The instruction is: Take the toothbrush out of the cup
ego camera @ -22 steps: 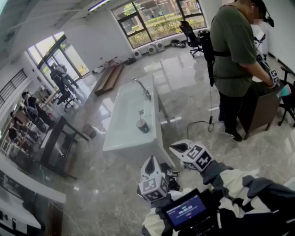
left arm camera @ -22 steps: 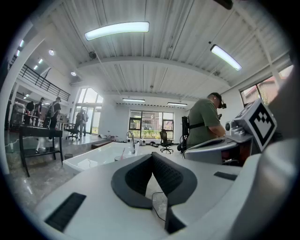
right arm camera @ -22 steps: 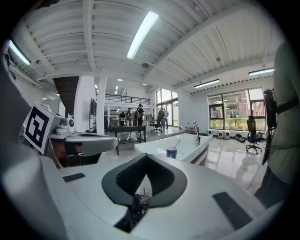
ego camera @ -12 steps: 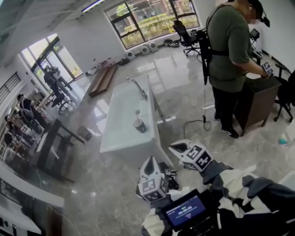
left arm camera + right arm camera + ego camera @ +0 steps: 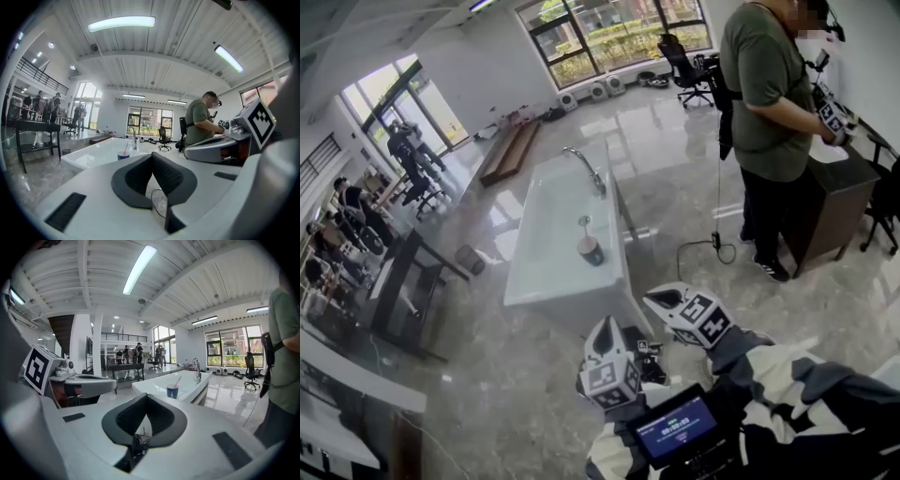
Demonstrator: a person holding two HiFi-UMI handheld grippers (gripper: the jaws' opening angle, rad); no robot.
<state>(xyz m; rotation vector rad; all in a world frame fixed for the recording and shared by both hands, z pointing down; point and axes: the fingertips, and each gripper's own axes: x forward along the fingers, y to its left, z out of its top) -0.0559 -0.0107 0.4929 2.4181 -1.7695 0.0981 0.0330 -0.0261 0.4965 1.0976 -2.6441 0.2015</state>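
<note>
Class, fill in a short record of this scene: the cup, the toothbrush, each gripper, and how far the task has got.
cup: blue, upright on the white basin counter
toothbrush: standing in the cup, leaning
left gripper: shut, empty, well short of the cup
right gripper: shut, empty, well short of the cup
task: not begun

1. Cup (image 5: 172, 391): dark blue.
2. Toothbrush (image 5: 177, 380): pink.
3. Sink counter (image 5: 546, 267): glossy white.
4. Left gripper (image 5: 151, 155) and right gripper (image 5: 146, 397): pale grey shells, black pads, black-and-white square markers.
5. Floor (image 5: 675, 178): grey marbled.
6. Standing person's shirt (image 5: 764, 84): olive green.
</note>
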